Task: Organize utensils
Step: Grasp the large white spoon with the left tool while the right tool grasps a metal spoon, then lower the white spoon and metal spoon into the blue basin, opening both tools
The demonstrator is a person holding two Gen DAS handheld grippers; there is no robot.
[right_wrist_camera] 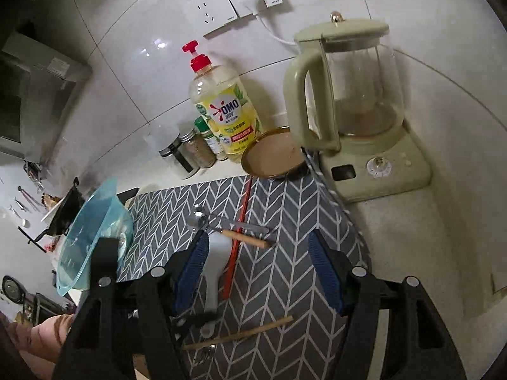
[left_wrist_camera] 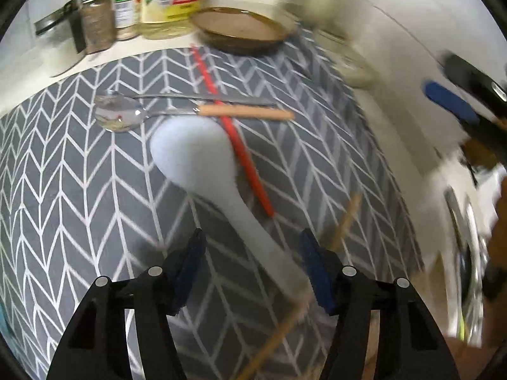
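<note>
Lying on the grey chevron mat (left_wrist_camera: 79,190) are two metal spoons (left_wrist_camera: 118,112), a white rice paddle (left_wrist_camera: 196,158) and a red chopstick (left_wrist_camera: 234,139). Left gripper (left_wrist_camera: 253,269) fingers straddle the paddle handle, spread apart; right gripper (right_wrist_camera: 258,272) gapes, empty.

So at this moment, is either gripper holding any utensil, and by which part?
Nothing is held. The left gripper is open, straddling the white rice paddle handle without pressing it; the right gripper is open over the mat.
</note>
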